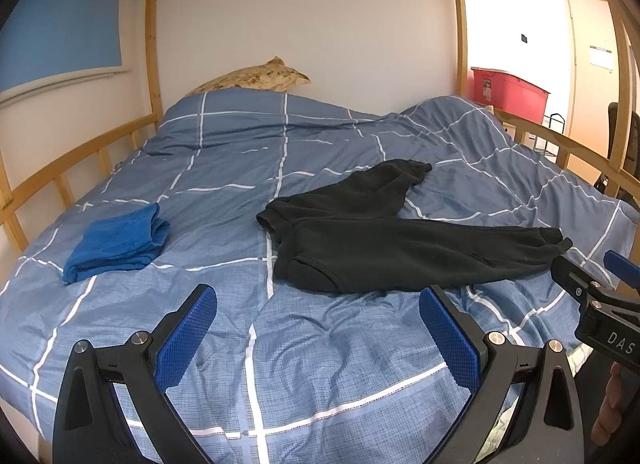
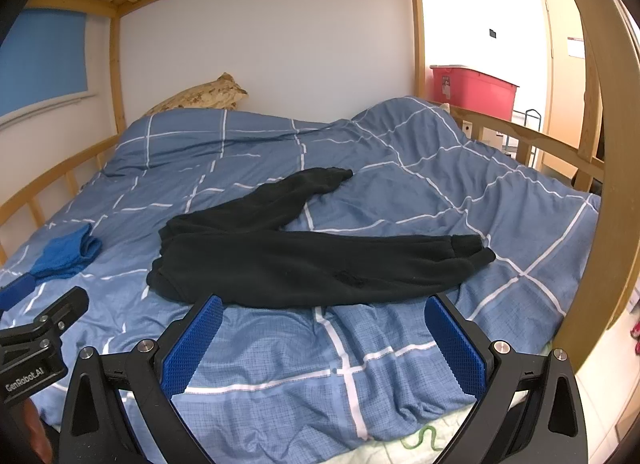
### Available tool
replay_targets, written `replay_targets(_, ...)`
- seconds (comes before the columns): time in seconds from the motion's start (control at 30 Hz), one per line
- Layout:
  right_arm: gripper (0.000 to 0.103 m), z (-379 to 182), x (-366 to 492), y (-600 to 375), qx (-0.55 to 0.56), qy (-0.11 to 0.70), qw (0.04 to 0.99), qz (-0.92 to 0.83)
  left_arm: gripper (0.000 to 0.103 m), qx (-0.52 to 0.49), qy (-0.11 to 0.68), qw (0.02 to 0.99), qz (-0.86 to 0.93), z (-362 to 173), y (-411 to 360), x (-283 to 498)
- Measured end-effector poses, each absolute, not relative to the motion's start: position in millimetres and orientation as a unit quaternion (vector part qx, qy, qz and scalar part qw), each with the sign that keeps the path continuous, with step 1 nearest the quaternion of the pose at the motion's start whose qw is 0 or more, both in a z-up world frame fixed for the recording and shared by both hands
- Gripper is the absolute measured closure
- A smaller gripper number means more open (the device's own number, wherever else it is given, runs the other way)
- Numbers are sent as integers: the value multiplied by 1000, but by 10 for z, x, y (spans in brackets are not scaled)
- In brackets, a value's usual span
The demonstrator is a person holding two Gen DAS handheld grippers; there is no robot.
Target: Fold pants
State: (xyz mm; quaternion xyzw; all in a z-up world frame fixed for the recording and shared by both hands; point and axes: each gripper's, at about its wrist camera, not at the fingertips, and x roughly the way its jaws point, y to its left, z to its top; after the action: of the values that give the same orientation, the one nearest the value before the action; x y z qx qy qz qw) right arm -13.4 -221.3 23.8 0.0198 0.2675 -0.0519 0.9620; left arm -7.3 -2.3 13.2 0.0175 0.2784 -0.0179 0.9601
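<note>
Black pants (image 1: pixel 384 240) lie unfolded on the blue checked duvet (image 1: pixel 320 364) of a wooden bunk bed, near its front edge and toward the right side; one leg runs along that edge to the right, the other angles off toward the far right corner, and the waistband faces left. The left gripper (image 1: pixel 318 334) hovers over the duvet just short of the waist end, its blue-padded fingers spread wide and holding nothing. The right gripper (image 2: pixel 324 338) hangs near the front edge before the near leg, likewise spread and empty. Its body (seen at the right of the left wrist view) reads "DAS"; the left gripper's body, in the right wrist view, reads "GenRobot.AI". A folded blue cloth (image 1: pixel 116 242) sits toward the left edge, well apart from the pants. Beyond the far right corner stands a red bin (image 2: pixel 472 92), its label too small to read.
</note>
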Motion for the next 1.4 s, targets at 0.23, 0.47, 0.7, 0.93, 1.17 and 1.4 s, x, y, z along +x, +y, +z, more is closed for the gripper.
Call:
replay_targets(0.23, 1, 240, -131, -2209, 19, 267, 962, -52, 0, 18, 276, 961, -17, 129, -15, -75)
replay_targets(0.47, 1, 242, -131, -2211, 19, 268, 962, -52, 0, 17, 277, 961, -18, 131, -12, -83)
replay_targets(0.7, 1, 244, -137, -2203, 19, 268, 962, -52, 0, 17, 277, 961, -16, 137, -11, -71)
replay_targets(0.93, 1, 241, -135, -2196, 18, 268, 962, -52, 0, 17, 276, 961, -16, 142, -8, -69)
replay_targets(1.17, 1, 227, -120, -2191, 19, 271, 961, -50, 0, 19, 275, 961, -17, 150, -16, -41)
replay_targets(1.4, 1, 222, 118, -2240, 20, 263, 964, -33, 0, 20, 273, 962, -24, 261, -143, 256)
